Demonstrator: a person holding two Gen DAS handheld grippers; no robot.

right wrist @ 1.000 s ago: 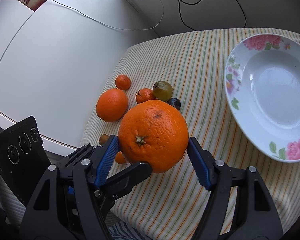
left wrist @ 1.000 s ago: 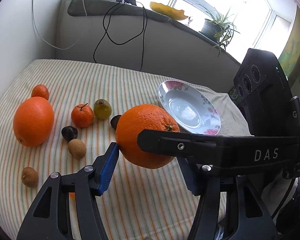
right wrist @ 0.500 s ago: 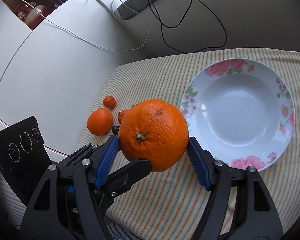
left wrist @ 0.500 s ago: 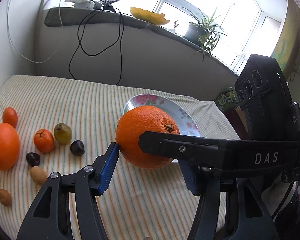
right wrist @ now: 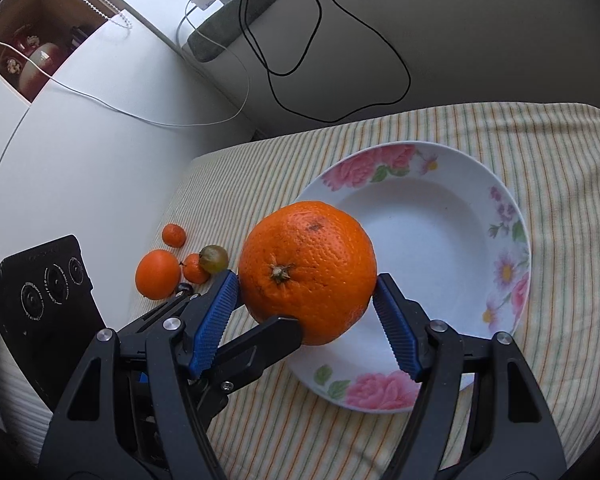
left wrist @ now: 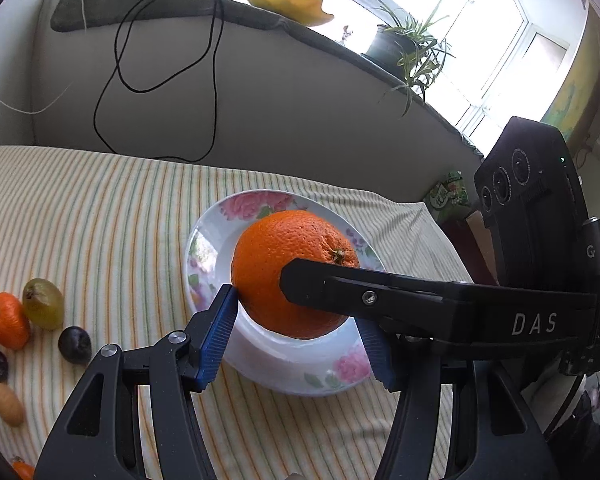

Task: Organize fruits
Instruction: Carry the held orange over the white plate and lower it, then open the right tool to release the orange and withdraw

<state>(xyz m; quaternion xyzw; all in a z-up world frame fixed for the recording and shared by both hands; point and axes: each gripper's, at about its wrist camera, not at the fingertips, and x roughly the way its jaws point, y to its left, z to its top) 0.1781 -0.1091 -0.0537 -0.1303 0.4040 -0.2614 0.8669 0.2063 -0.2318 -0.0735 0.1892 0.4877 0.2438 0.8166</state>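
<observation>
Both my claws clamp one large round orange [right wrist: 308, 272] from crossing sides: my left claw [left wrist: 296, 328] grips it between its blue pads, and my right claw [right wrist: 306, 312] does likewise. Held over the near left rim of the white flower-patterned plate [right wrist: 504, 264], it hangs above the striped cloth [left wrist: 100, 216], while small fruits [left wrist: 40, 312] lie near the cloth's left edge.

Striped cloth [left wrist: 100, 208] bearing plate [left wrist: 204, 240], fruits [left wrist: 42, 308]
</observation>
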